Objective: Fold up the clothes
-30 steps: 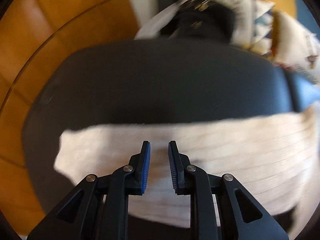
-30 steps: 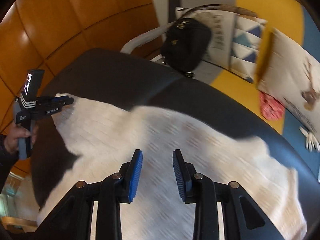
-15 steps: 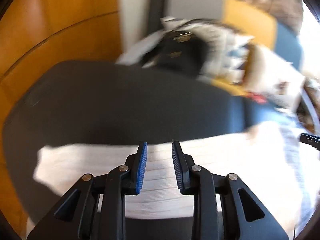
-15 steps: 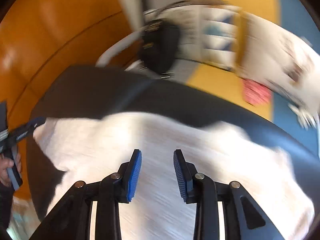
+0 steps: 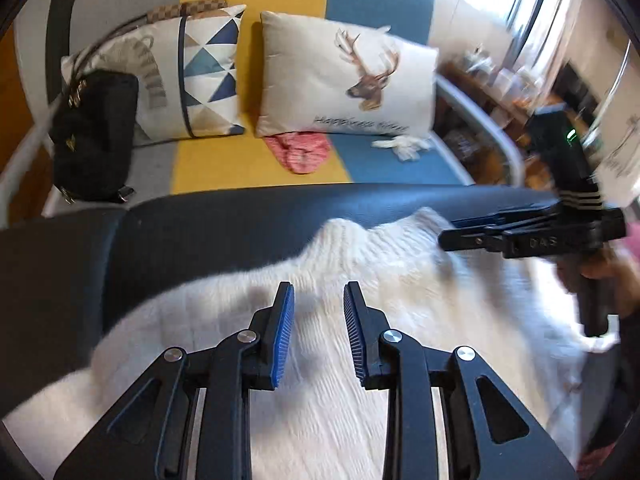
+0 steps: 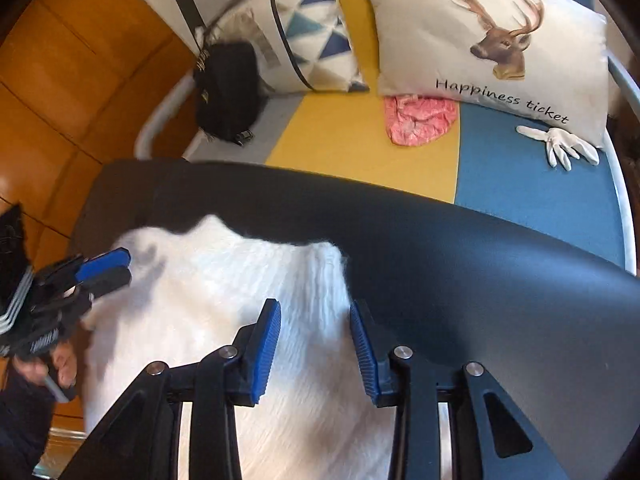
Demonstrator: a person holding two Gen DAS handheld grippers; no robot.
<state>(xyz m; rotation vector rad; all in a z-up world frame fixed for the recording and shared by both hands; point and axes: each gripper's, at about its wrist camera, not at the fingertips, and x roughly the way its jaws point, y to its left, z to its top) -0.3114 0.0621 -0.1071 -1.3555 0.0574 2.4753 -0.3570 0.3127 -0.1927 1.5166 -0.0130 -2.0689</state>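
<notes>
A white knit garment [image 5: 360, 264] lies spread on the black table [image 5: 200, 232]. My left gripper [image 5: 318, 320] hovers over its middle, open with nothing between the pads. In the left wrist view my right gripper [image 5: 442, 238] reaches in from the right over the garment's far corner. In the right wrist view the garment [image 6: 224, 280] ends at a right edge under my right gripper [image 6: 314, 320]. Its jaws are opening and hold nothing. My left gripper [image 6: 126, 266] shows at the left edge, over the garment's left side.
Beyond the table [image 6: 480, 264] stands a sofa with a yellow and a blue seat. On it are a deer cushion [image 6: 488, 28], a triangle-patterned cushion [image 5: 200, 72], a black bag [image 5: 92, 140], a pink cloth [image 6: 418, 118] and a white glove [image 6: 560, 146]. Orange wood panels [image 6: 80, 80] are at left.
Both grippers have swung to the right across the garment, and the sofa now fills the background. Both pairs of jaws stand a little wider. The right gripper now sits at the garment's right edge.
</notes>
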